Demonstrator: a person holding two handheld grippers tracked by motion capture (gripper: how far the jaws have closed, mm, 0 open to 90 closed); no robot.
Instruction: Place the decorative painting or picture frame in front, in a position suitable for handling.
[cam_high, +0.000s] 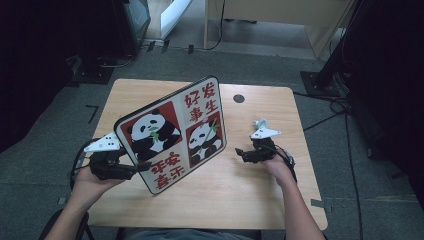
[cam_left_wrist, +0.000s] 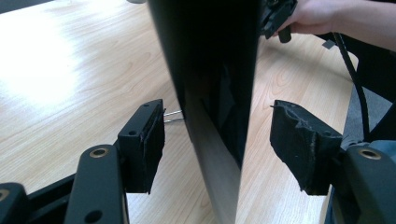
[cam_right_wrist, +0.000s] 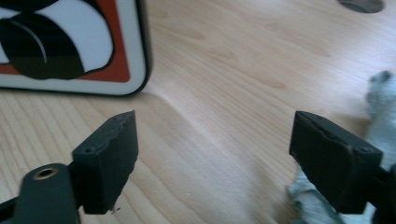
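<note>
A: We have the square panda sign board with red Chinese characters standing tilted on its near corner at the middle of the light wooden table; the left gripper brackets its near-left edge, jaws spread to either side of the dark edge with a gap on both pads, so nothing is pinched yet.

B: Then we close squarely on that edge before we move it; the board leans, and a loose grip would let it slip or topple.

A: The right gripper hangs open and empty to the right, well apart from the board; we could steady the far edge with it.

B: Mind the crumpled grey cloth just beside its right jaw, and the round cable hole at the far right.
</note>
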